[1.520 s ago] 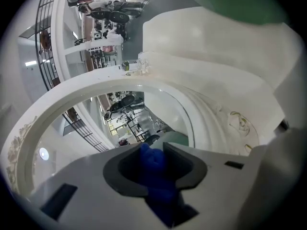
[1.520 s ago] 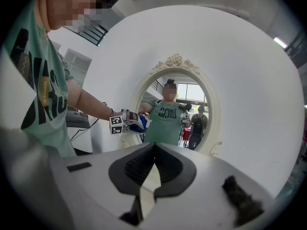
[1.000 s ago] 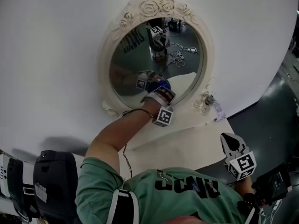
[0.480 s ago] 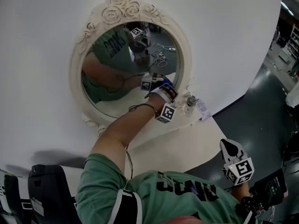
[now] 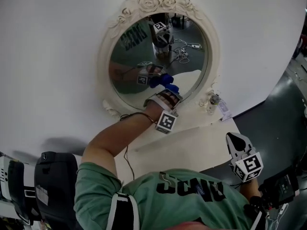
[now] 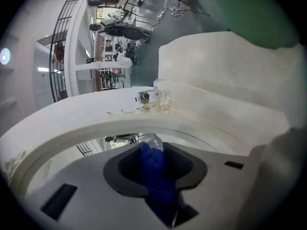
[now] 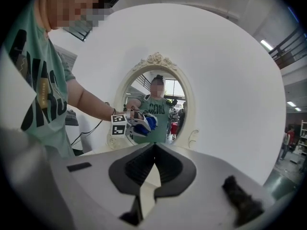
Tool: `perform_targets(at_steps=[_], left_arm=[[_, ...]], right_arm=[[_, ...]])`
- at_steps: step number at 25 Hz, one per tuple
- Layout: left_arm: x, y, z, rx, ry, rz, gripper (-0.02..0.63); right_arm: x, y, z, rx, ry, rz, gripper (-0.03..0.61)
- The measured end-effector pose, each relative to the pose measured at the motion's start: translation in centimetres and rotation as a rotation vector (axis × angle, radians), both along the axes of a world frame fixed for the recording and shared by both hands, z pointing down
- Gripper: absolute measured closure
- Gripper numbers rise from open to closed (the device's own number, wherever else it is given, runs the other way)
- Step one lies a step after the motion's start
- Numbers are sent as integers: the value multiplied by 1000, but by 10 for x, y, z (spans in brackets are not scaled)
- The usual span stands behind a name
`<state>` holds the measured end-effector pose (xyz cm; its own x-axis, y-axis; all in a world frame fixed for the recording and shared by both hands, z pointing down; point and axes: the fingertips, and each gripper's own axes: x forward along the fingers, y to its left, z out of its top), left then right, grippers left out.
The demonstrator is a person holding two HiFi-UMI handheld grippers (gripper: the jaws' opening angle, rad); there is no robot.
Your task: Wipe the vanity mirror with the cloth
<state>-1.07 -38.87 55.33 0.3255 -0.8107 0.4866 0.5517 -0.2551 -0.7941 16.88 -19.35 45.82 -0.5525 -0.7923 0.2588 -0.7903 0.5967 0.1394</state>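
An oval vanity mirror [image 5: 139, 56] in a cream frame with carved roses [image 5: 158, 1] stands against a white wall. My left gripper [image 5: 164, 89] is shut on a blue cloth [image 5: 165, 82] that presses on the lower middle of the glass. In the left gripper view the cloth [image 6: 156, 174] fills the gap between the jaws, with the frame's rim [image 6: 96, 123] arcing just ahead. My right gripper [image 5: 235, 140] hangs low at the right, away from the mirror, shut and holding nothing. From the right gripper view, the mirror [image 7: 163, 99] and the cloth [image 7: 149, 122] show beyond its closed jaws.
A small bottle [image 5: 212, 101] and a paper tag [image 5: 225, 111] sit by the frame's lower right. The mirror rests on a white table [image 5: 192, 147]. A black case [image 5: 57, 186] stands at the lower left. Dark floor [image 5: 283, 104] lies to the right.
The left gripper swept the cloth to the glass's lower right edge, then back toward the lower middle. The head view swung with it. The right gripper stayed low at the right.
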Motion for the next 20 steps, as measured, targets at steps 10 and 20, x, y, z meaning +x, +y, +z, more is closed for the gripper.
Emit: perform_targets(at_steps=[10, 20], left_arm=[[-187, 48, 3, -106, 83, -345, 494], [-194, 47, 23, -123, 40, -382, 494]], right_arm=[[-104, -7, -11, 30, -4, -210, 568], [-105, 2, -12, 32, -5, -202, 568]])
